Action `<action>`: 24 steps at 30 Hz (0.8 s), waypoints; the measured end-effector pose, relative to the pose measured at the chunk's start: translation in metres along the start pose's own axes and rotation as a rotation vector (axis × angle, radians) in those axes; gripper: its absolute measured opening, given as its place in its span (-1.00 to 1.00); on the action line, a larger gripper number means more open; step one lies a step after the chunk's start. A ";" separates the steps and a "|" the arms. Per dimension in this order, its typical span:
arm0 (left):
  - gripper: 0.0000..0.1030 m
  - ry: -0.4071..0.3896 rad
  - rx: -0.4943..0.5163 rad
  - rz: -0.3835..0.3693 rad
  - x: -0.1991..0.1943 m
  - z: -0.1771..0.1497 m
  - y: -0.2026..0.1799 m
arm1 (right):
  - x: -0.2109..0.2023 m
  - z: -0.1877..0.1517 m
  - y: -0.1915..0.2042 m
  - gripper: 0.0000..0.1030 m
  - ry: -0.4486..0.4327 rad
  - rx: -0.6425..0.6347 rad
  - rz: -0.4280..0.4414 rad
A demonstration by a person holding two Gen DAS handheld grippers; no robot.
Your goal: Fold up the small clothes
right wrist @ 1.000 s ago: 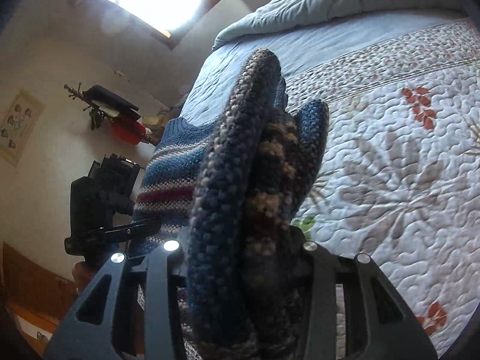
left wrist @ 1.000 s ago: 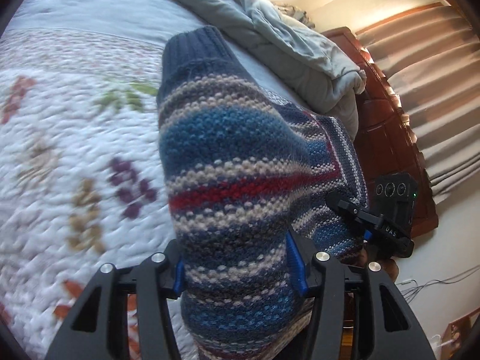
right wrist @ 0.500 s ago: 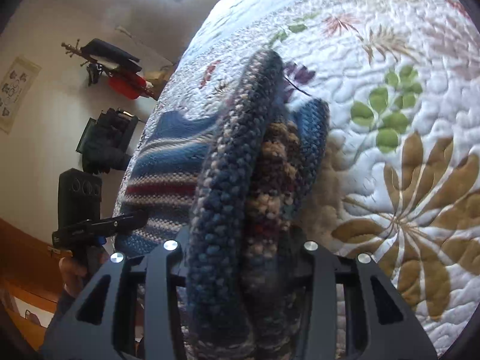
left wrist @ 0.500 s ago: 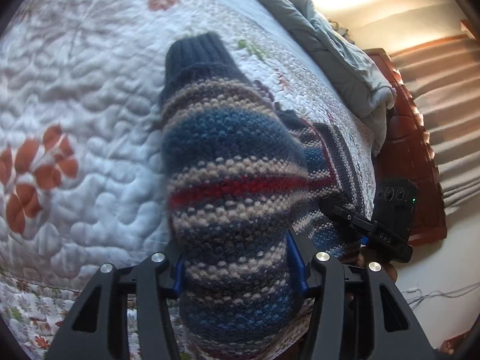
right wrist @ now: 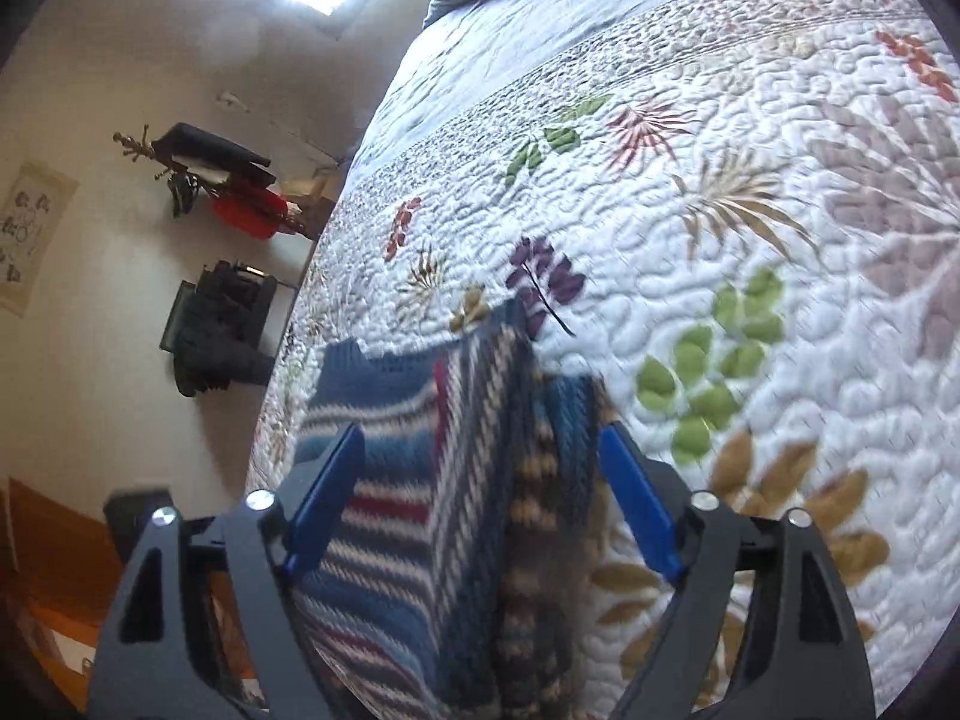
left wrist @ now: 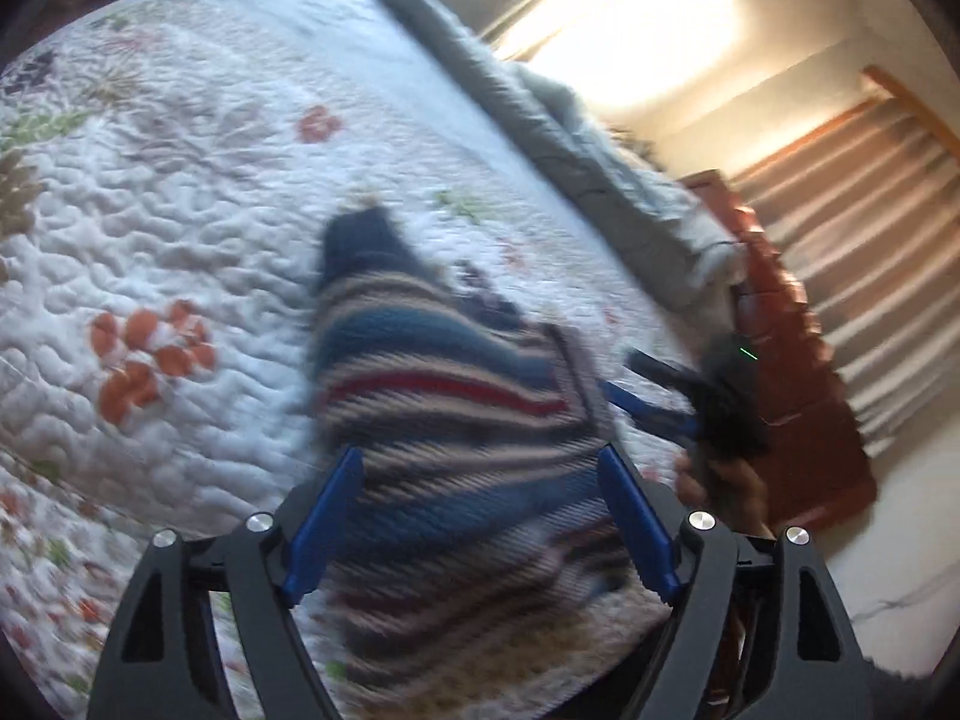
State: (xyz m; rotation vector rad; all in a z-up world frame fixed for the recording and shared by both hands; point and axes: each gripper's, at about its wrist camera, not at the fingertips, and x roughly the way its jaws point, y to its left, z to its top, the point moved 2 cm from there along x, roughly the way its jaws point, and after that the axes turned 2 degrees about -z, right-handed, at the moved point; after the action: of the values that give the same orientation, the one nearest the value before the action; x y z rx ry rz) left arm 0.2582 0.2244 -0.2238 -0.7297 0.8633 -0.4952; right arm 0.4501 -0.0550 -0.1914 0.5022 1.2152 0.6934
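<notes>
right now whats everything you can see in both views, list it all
striped knit sweater: one, blue, cream and red stripes with a navy cuff, lying on the quilt between the fingers of both grippers
floral quilt: one, white with coloured leaves and flowers, covering the bed
grey duvet: one, bunched along the far edge of the bed
wooden headboard: one, reddish brown, beside the duvet
curtains: pale, pleated, by the wall
wall picture: one, pale, on the wall
left gripper: black with blue fingers, open
right gripper: black with blue fingers, open, also seen in the left view
</notes>
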 end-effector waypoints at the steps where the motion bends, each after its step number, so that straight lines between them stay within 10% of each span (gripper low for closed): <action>1: 0.57 -0.003 0.016 -0.033 0.000 -0.005 -0.007 | 0.008 0.008 0.001 0.38 0.010 0.009 0.009; 4: 0.57 0.005 0.073 -0.122 0.009 -0.028 -0.028 | 0.033 0.020 0.008 -0.23 0.052 -0.008 0.015; 5: 0.57 0.011 0.076 -0.126 0.015 -0.034 -0.028 | 0.036 0.023 0.014 -0.78 0.055 -0.048 -0.004; 9: 0.54 0.065 0.020 -0.115 0.037 -0.057 -0.013 | 0.020 0.025 0.020 -0.82 -0.069 -0.137 0.009; 13: 0.48 0.089 -0.027 -0.111 0.048 -0.071 0.009 | 0.055 0.018 -0.026 -0.80 0.022 -0.080 -0.143; 24: 0.58 -0.014 0.005 -0.175 0.018 -0.038 -0.017 | -0.023 -0.047 0.037 -0.59 -0.056 -0.201 -0.004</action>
State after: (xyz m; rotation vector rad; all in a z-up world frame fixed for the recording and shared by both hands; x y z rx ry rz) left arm 0.2352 0.1874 -0.2367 -0.8073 0.7883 -0.6465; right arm 0.3932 -0.0460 -0.1640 0.3496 1.0801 0.7840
